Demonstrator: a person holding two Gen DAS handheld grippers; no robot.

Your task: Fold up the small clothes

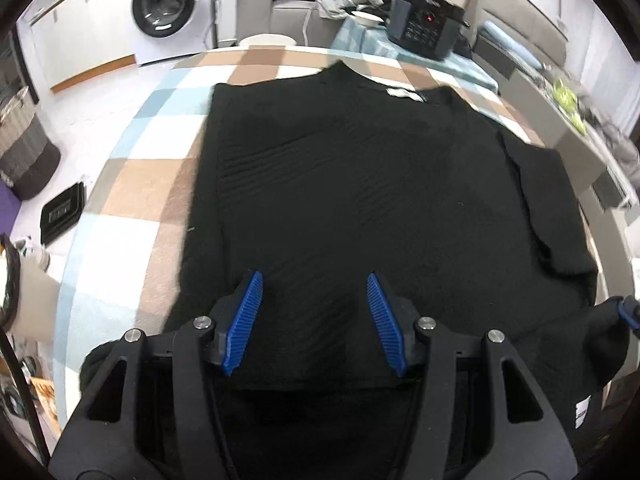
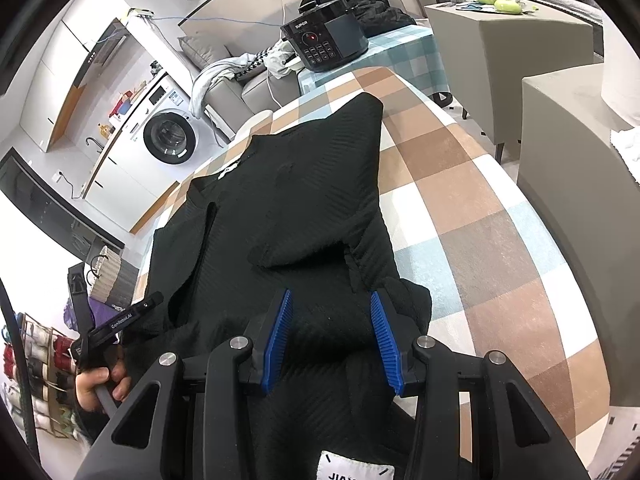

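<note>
Your left gripper [image 1: 315,280] hangs apart over the black top [image 1: 360,184]. Your right gripper [image 2: 330,298] seems clamped on bunched hem (contact partly hidden), checked tablecloth [image 2: 480,216] beneath.

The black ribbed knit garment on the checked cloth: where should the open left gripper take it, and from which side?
Judging by its pose, the black ribbed knit garment is best gripped at its near hem, from the near edge of the checked cloth; that free edge lies just below the left gripper.
</note>
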